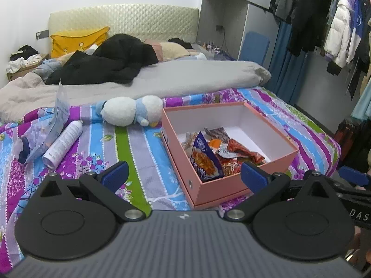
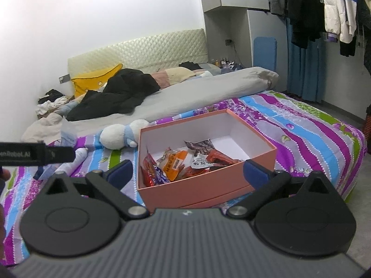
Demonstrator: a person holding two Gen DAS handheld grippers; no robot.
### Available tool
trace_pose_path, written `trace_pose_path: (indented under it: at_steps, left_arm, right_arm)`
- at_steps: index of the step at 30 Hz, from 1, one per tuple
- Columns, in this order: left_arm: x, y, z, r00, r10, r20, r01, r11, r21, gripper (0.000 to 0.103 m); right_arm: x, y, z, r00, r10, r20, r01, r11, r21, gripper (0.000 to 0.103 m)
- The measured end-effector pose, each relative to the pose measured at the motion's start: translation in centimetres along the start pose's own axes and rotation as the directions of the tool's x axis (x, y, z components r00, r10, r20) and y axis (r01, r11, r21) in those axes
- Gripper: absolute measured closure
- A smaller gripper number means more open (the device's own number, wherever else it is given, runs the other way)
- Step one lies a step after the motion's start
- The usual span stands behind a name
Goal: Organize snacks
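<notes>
A pink cardboard box with a white inside sits on the striped bedspread; it also shows in the right wrist view. Several snack packets lie in its near half: a blue and orange packet, red packets, an orange packet. My left gripper is open and empty, just in front of the box's near corner. My right gripper is open and empty, its fingers either side of the box's near wall.
A white and blue plush toy lies left of the box. A white spray can and plastic packaging lie at the left. A grey duvet and black clothes lie behind. Hanging clothes are at the right.
</notes>
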State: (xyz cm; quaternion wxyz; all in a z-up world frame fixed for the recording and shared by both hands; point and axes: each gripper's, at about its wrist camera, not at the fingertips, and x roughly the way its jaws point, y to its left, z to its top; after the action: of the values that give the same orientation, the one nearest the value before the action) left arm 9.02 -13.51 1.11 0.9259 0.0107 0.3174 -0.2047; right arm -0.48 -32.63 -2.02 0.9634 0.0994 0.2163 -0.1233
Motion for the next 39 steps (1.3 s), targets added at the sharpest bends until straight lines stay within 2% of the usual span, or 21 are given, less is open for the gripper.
trace_pose_path:
  at_steps: [14,39]
  left_arm:
    - [0.7,-0.2,-0.4,1.0,0.0,-0.027,0.0,1.0,0.004,0.0]
    - [-0.6,0.1,-0.2,1.0,-0.001,0.002,0.001,1.0,-0.001,0.0]
  right_arm:
    - [0.2,-0.2,-0.2,1.0,-0.002,-0.001,0.002,1.0,0.003,0.0]
    - [0.0,0.2,-0.4,1.0,0.005,0.001,-0.005,1.0,0.002,0.0]
